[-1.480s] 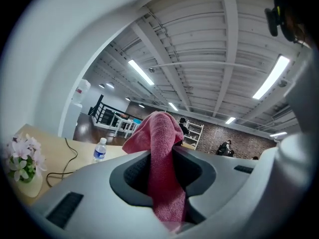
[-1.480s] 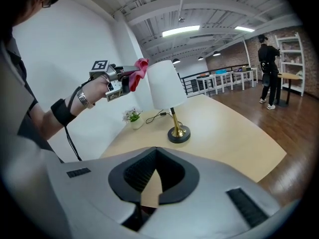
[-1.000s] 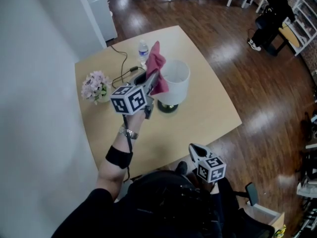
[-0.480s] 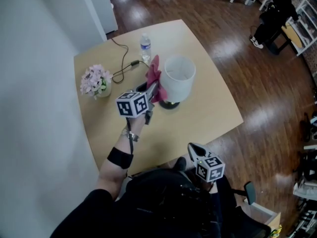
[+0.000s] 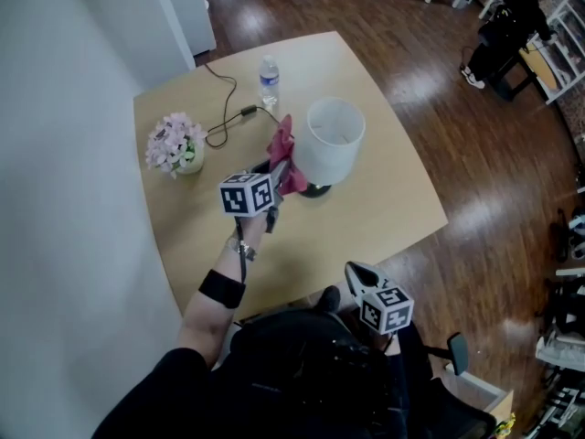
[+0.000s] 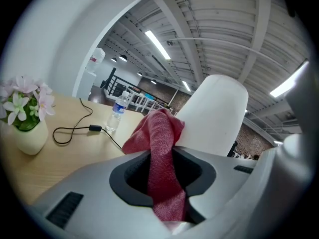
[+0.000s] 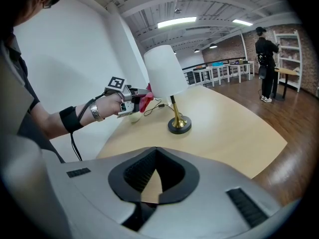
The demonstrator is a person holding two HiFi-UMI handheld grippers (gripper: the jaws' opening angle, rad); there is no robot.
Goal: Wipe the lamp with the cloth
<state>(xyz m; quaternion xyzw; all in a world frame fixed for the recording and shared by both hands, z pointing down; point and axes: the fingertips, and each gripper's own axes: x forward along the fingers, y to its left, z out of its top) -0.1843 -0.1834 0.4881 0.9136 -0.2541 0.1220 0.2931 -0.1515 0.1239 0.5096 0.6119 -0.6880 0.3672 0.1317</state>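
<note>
A white lamp shade (image 5: 334,143) on a brass stem and dark round base (image 7: 179,125) stands mid-table. My left gripper (image 5: 279,167) is shut on a red cloth (image 5: 285,149), which bunches up past the jaws. In the left gripper view the cloth (image 6: 162,143) lies against the left side of the shade (image 6: 214,113), low on it. The right gripper view shows the cloth (image 7: 144,99) beside the shade (image 7: 163,71). My right gripper (image 5: 358,273) hangs near my body, off the table's near edge, shut with nothing in it.
On the wooden table (image 5: 384,199) stand a vase of pink flowers (image 5: 176,146), a water bottle (image 5: 267,79) and a black cable with a switch (image 5: 224,122). A white wall runs along the left. A person (image 5: 503,26) stands far off at the back right.
My left gripper has come down with the cloth along the left side of the lamp shade, from near its top to lower on it. The right gripper has stayed put.
</note>
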